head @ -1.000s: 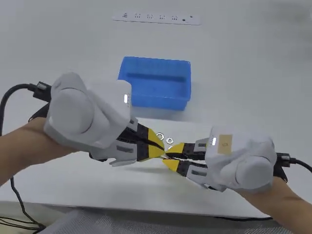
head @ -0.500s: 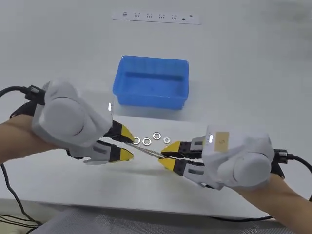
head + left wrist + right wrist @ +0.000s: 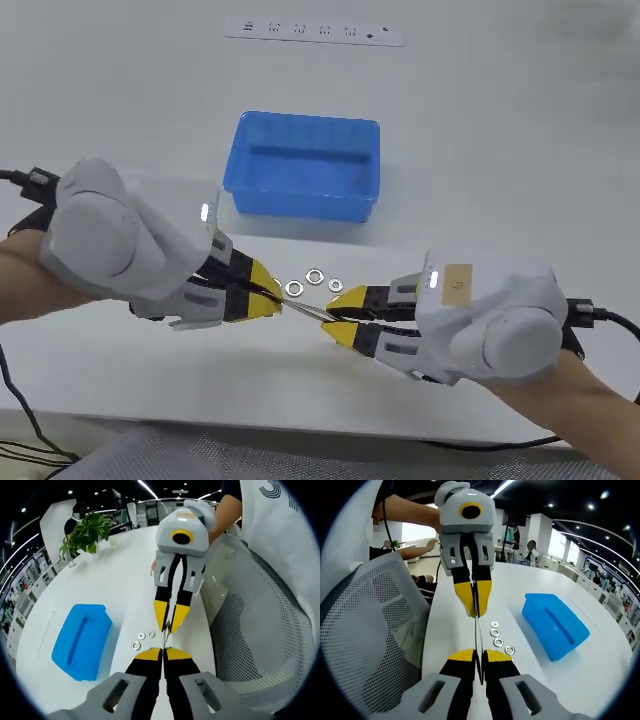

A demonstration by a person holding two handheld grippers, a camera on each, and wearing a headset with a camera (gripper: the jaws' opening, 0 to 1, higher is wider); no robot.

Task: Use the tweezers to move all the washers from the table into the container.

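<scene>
Left gripper [image 3: 270, 296]: jaws pressed almost together, clamped on one end of the tweezers [image 3: 308, 309]. Right gripper [image 3: 338, 318]: jaws clenched on the other end. The tweezers span the short gap between the two sets of jaws.

In the head view the left gripper points toward 4 o'clock and the right toward 10 o'clock.

Washers [image 3: 315, 277] lie loose on the bench [image 3: 500, 150], just beside the tweezers at 12 o'clock; the right gripper view shows four. The blue container [image 3: 300, 165] stands farther out at 12 o'clock, apart from the washers.
</scene>
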